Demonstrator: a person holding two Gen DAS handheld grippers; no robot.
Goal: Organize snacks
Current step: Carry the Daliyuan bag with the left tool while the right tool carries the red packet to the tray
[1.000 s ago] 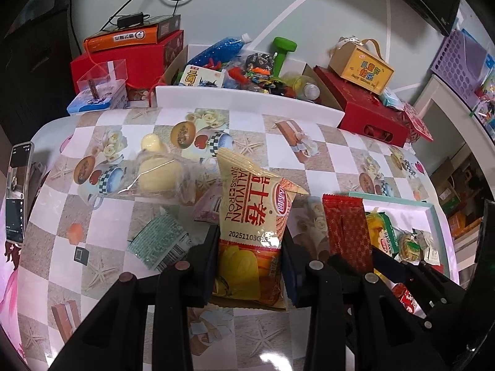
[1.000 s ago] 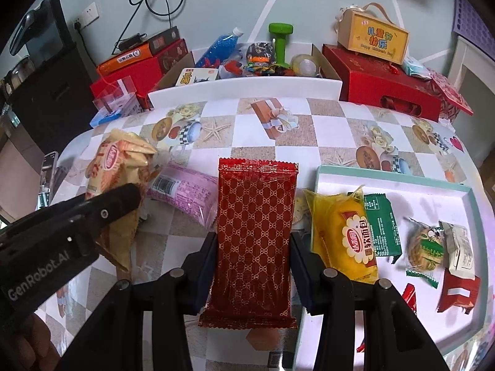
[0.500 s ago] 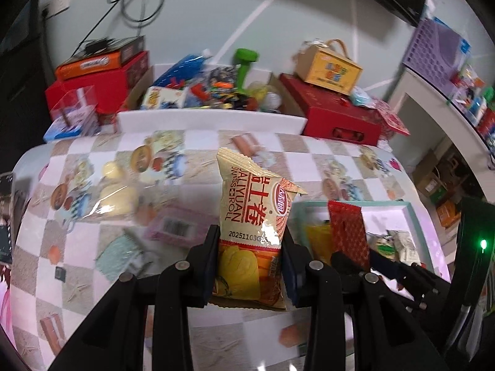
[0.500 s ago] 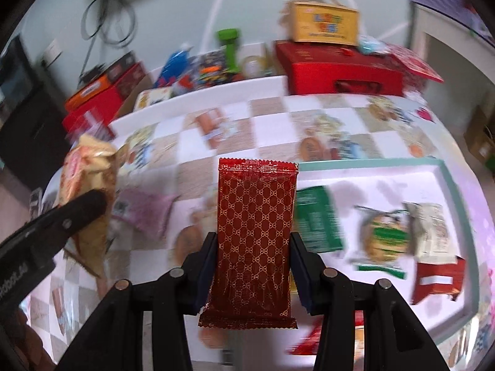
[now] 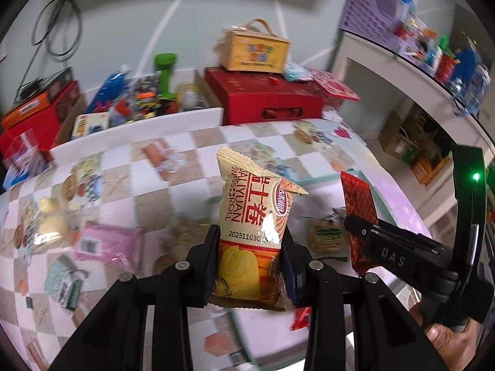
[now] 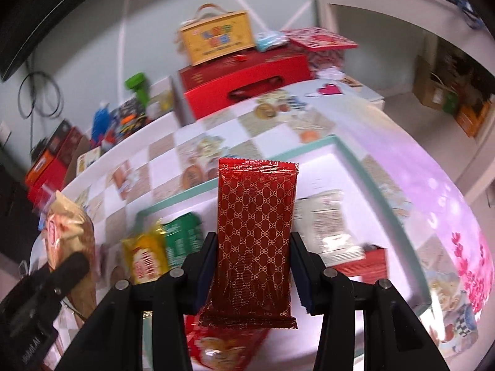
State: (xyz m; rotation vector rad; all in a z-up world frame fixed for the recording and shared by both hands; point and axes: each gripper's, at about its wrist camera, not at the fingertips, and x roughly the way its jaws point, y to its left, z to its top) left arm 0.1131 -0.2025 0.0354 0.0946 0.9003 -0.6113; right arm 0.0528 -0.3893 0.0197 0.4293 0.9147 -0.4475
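Note:
My left gripper (image 5: 250,262) is shut on a beige and orange Swiss roll packet (image 5: 252,216) and holds it upright above the table. My right gripper (image 6: 252,275) is shut on a dark red patterned snack packet (image 6: 255,235), held over the white tray with a teal rim (image 6: 355,167). The tray holds a yellow packet (image 6: 145,255), a green packet (image 6: 181,241), white packets (image 6: 324,219) and a red one (image 6: 365,262). The right gripper and its red packet (image 5: 359,213) show in the left wrist view; the roll packet (image 6: 69,241) shows at the right wrist view's left.
A pink packet (image 5: 108,242), a teal packet (image 5: 63,281) and a clear pouch (image 5: 51,225) lie on the checked tablecloth at the left. Red boxes (image 5: 266,99), a yellow carry box (image 5: 255,49) and a bin of clutter (image 5: 139,99) line the far edge. White shelving (image 5: 411,71) stands at the right.
Both grippers have swung to the right, each still holding its packet. The red packet now hangs over the tray, and the tray fills more of the right wrist view.

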